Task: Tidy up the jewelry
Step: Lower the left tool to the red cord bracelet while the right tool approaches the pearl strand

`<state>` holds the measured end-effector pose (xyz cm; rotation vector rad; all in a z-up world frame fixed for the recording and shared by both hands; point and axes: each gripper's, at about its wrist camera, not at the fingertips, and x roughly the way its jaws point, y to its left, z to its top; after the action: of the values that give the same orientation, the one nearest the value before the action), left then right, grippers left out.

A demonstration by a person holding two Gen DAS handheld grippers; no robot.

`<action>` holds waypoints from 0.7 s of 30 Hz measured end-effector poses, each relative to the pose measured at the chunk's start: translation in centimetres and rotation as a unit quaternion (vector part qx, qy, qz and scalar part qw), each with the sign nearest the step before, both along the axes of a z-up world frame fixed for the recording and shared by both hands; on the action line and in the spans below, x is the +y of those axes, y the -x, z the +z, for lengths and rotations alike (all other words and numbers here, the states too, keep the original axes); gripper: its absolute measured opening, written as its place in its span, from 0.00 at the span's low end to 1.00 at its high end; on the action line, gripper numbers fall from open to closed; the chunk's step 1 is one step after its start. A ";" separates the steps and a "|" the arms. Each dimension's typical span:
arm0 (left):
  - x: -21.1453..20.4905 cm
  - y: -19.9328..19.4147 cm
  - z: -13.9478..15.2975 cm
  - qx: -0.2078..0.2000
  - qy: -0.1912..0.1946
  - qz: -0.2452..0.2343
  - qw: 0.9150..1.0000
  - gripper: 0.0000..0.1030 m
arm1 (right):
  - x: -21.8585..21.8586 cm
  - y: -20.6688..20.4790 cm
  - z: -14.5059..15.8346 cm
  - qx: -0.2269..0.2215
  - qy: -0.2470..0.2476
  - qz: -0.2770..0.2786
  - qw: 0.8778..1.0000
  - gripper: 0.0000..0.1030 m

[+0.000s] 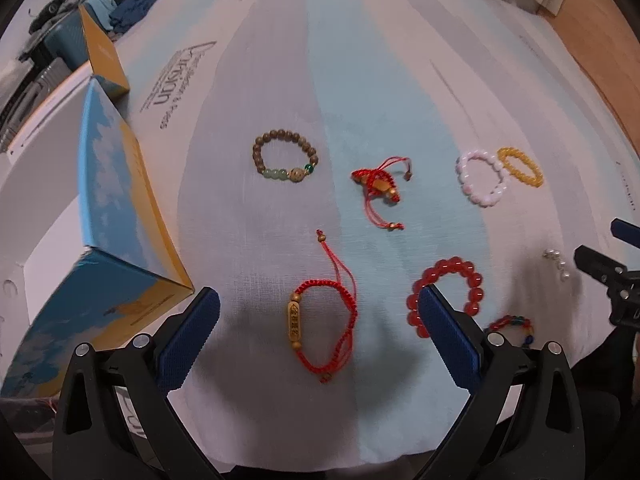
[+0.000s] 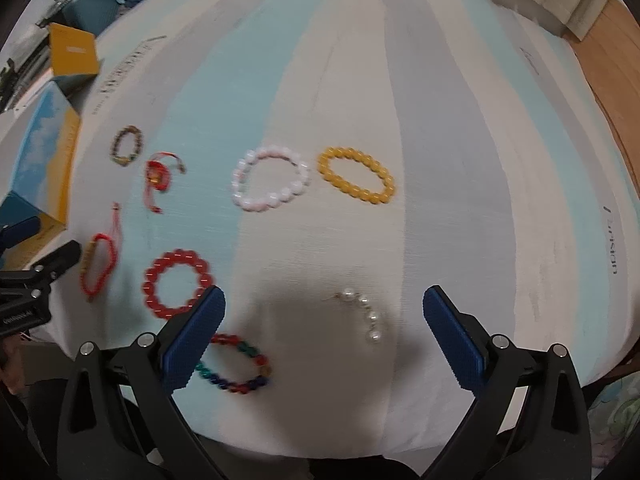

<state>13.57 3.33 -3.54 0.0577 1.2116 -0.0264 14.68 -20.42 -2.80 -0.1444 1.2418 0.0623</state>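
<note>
two hand-held grippers hover over a bed covered with a striped white, grey and pale-blue cloth (image 1: 360,80), and both stand wide open with nothing between their blue pads. the left hand-held gripper (image 1: 318,334) hangs above the near edge of the bed, its fingers either side of a red cord bracelet with a wooden barrel bead (image 1: 324,324). the right hand-held gripper (image 2: 324,330) hangs over the near right part of the cloth, with a short pearl strand (image 2: 366,316) lying between its fingers, not touched.

an open blue-and-yellow box (image 1: 116,216) sits at the left edge of the bed, its flaps up.

the jewelry lies spread on the cloth. a red bead bracelet (image 2: 176,284) lies just beside the left pad of the right hand-held gripper; in the left wrist view it is partly behind that gripper's right finger. a multicoloured bead bracelet (image 2: 236,364) lies nearest the near edge, partly under the same left pad. farther in, a pink-white bead bracelet (image 2: 270,178) and a yellow bead bracelet (image 2: 356,174) lie side by side, just touching or nearly so. a brown bead bracelet with green beads (image 1: 285,156) lies toward the box, and a bunched red cord bracelet (image 1: 380,184) lies between it and the pink one.
</note>
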 end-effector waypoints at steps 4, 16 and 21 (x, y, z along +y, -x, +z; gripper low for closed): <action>0.3 -0.5 -1.5 0.011 0.000 0.001 1.000 0.93 | -1.0 -0.5 -1.5 0.010 0.003 -0.006 1.000 0.87; 0.9 -1.2 -4.6 0.040 0.008 0.008 0.999 0.82 | -2.7 -1.4 -5.3 0.046 0.010 -0.003 0.999 0.69; 1.0 -1.2 -5.2 0.048 0.012 0.006 0.999 0.78 | -3.4 -0.9 -6.2 0.055 0.010 -0.003 0.998 0.62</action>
<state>14.79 4.35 -8.71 0.0277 1.3069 -0.0329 15.62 -23.80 -9.02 -0.1571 1.3537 0.0532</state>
